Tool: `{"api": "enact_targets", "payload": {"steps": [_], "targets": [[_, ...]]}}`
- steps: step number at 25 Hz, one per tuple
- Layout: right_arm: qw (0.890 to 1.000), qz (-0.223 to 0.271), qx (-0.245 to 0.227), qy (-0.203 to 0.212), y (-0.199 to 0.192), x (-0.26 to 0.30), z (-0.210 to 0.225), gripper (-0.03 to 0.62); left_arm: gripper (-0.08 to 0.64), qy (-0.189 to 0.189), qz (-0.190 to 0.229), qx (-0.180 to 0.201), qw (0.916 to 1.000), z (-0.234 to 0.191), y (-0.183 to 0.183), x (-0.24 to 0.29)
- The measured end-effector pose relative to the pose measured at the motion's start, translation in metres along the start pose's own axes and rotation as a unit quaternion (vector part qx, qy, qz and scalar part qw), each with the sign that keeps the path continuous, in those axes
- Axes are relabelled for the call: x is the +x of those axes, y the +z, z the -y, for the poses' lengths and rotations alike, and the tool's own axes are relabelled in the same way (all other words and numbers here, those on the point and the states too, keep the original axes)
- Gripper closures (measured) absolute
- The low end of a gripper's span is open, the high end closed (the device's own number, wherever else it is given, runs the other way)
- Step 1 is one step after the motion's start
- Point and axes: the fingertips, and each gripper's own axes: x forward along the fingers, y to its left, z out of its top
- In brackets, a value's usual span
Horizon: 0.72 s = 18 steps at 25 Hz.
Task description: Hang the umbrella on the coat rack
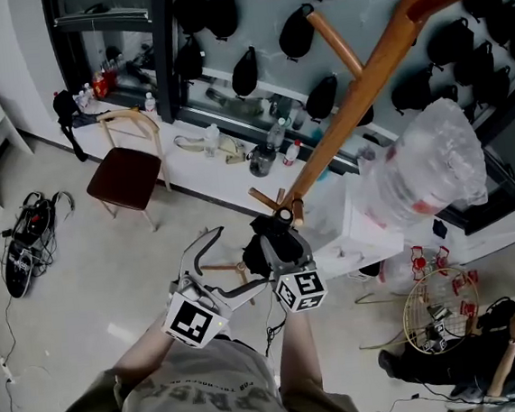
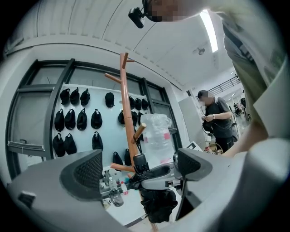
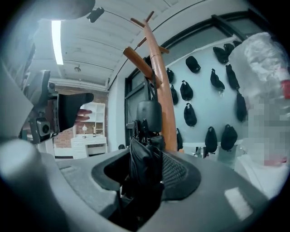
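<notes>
The wooden coat rack (image 1: 363,82) leans across the head view, with pegs near its top and a low peg (image 1: 264,197) close to my hands. My right gripper (image 1: 275,244) is shut on a black folded umbrella (image 1: 260,250), held upright right beside the pole. In the right gripper view the umbrella (image 3: 145,167) fills the jaws, its handle (image 3: 148,115) in front of the pole (image 3: 163,90). My left gripper (image 1: 242,256) stands open just left of it, holding nothing. The left gripper view shows its fingers (image 2: 86,174) wide apart, with the umbrella (image 2: 156,204) beyond them.
A wooden chair (image 1: 127,172) stands at the left. A clear plastic-wrapped bundle (image 1: 426,166) sits right of the rack. Black caps (image 1: 295,34) hang on the back wall above a ledge with bottles (image 1: 274,140). A person (image 1: 489,350) sits lower right beside a wire fan guard (image 1: 436,315).
</notes>
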Motion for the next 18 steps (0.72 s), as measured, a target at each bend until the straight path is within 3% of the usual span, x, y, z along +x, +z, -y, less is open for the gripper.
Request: {"api": "enact_targets", "payload": {"steps": [9, 14, 18], "targets": [[0.996, -0.007, -0.043, -0.074, -0.016, 0.013, 0.006, 0.388, 0.064, 0.017, 0.005, -0.01, 0.9998, -0.025, -0.009, -0.005], [0.994, -0.014, -0.042, -0.099, -0.026, 0.014, 0.006, 0.38, 0.063, 0.03, 0.008, -0.05, 0.9983, -0.033, -0.021, -0.006], [0.993, -0.006, -0.031, -0.116, -0.027, 0.013, 0.008, 0.352, 0.063, 0.018, 0.004, -0.021, 0.9996, -0.037, -0.019, -0.003]]}}
